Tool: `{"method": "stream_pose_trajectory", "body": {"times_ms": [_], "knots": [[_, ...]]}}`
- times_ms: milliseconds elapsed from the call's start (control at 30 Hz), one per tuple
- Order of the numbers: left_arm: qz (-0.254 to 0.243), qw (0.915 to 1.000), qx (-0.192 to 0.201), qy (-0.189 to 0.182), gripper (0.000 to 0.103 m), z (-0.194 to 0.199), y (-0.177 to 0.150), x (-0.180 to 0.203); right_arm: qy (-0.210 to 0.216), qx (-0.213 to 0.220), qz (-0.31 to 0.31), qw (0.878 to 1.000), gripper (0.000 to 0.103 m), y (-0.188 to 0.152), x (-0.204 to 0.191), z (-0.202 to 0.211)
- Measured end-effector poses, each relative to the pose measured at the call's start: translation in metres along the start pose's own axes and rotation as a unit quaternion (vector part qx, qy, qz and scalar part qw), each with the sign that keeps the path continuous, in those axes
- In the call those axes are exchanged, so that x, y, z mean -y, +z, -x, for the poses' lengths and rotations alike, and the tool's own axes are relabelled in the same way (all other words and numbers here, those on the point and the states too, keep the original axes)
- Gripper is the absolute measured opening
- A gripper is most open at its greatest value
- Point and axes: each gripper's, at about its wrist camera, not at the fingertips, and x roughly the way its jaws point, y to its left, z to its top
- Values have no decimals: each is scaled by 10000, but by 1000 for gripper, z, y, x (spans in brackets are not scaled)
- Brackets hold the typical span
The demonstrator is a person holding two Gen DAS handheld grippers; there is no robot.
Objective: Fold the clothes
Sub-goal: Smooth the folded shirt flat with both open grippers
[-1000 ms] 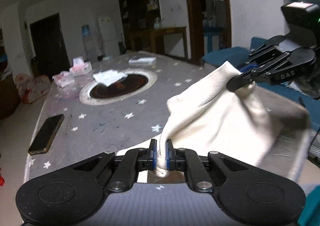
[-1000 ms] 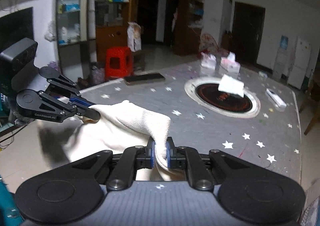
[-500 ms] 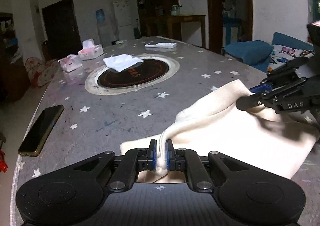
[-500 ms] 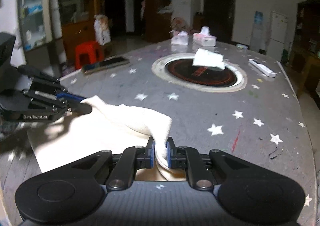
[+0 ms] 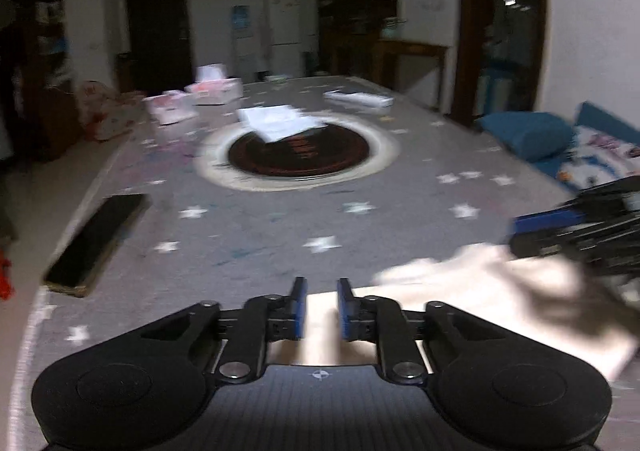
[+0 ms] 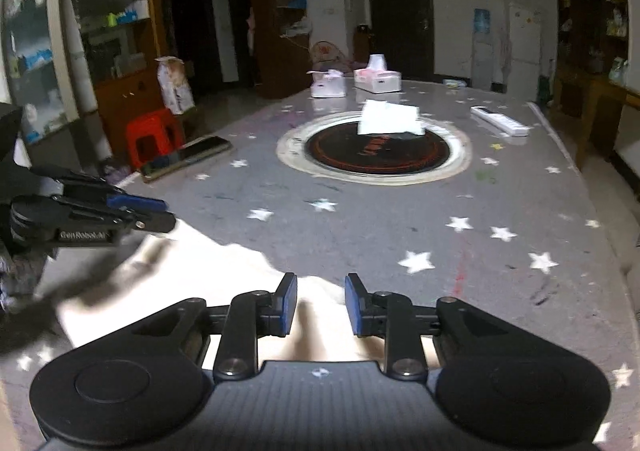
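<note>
Cloth (image 6: pixel 224 283), cream and soft, lies flat on my star-printed counter (image 6: pixel 400 219). My left tongs (image 5: pixel 321 305) and right tongs (image 6: pixel 321 303) gape, holding nothing.

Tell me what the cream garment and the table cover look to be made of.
Cream garment: soft matte cloth, probably cotton knit or fleece; it lies limp with rounded folds. Table cover: grey, star-printed, faint sheen, likely vinyl or oilcloth, though blur leaves that open.
</note>
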Motion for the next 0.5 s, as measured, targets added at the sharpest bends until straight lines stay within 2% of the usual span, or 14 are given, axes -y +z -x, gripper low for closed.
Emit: {"method": "stream_pose_trajectory", "body": {"times_ms": [67, 167, 367, 500], "knots": [[-25, 9995, -31, -309, 11, 1, 2, 11, 155, -41, -36, 9999, 24, 2, -4, -4], [-16, 9978, -117, -648, 10, -5, 6, 26, 158, -107, -80, 9998, 24, 2, -7, -16], [4, 9973, -459, -576, 10, -41, 5, 33, 34, -246, -205, 9995, 24, -2, -2, -33], [96, 9972, -389, -625, 11, -42, 2, 30, -45, -186, -70, 9998, 24, -3, -5, -32]]}}
